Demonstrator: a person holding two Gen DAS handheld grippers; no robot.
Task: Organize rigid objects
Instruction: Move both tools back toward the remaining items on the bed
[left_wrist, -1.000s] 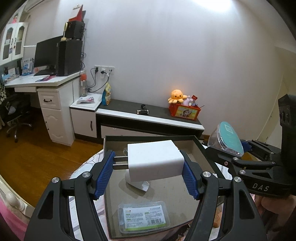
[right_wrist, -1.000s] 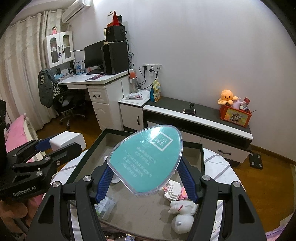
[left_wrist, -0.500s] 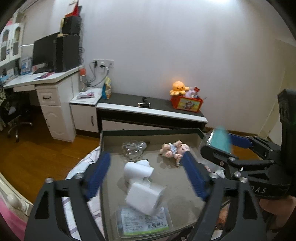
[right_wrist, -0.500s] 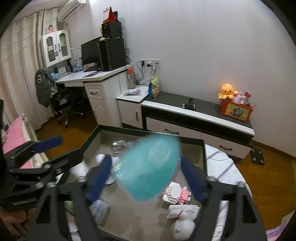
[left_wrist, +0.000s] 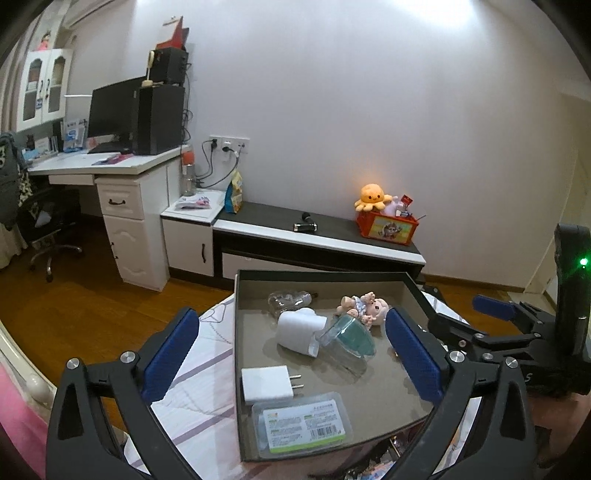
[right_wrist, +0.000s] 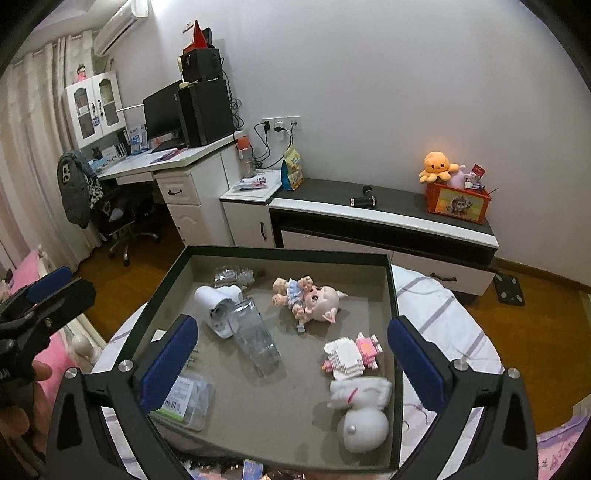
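Note:
A dark-rimmed tray (left_wrist: 321, 274) (right_wrist: 288, 253) lies under both grippers. My left gripper (left_wrist: 291, 356) hangs over its near side; its jaws are opening and hold nothing. Below it lie a white charger plug (left_wrist: 266, 382) and a flat clear package with a green label (left_wrist: 303, 421). My right gripper (right_wrist: 291, 362) is also opening, empty, above the tray. The teal-lidded clear case (left_wrist: 347, 336) (right_wrist: 255, 338) rests on its side against a white cylinder (right_wrist: 218, 310). A doll (right_wrist: 310, 299), a pink-and-white block figure (right_wrist: 351, 356) and a white toy figure (right_wrist: 360, 411) also lie inside.
The tray sits on a bed with a striped sheet (right_wrist: 436, 317). Beyond it stands a low cabinet (right_wrist: 384, 218) with an orange box (right_wrist: 458, 203). A desk with a monitor (left_wrist: 110, 110) fills the left, and wooden floor lies between.
Both grippers opened wide. The white charger fell from the left gripper into the tray's near side. The teal-lidded case fell from the right gripper and landed beside the white cylinder.

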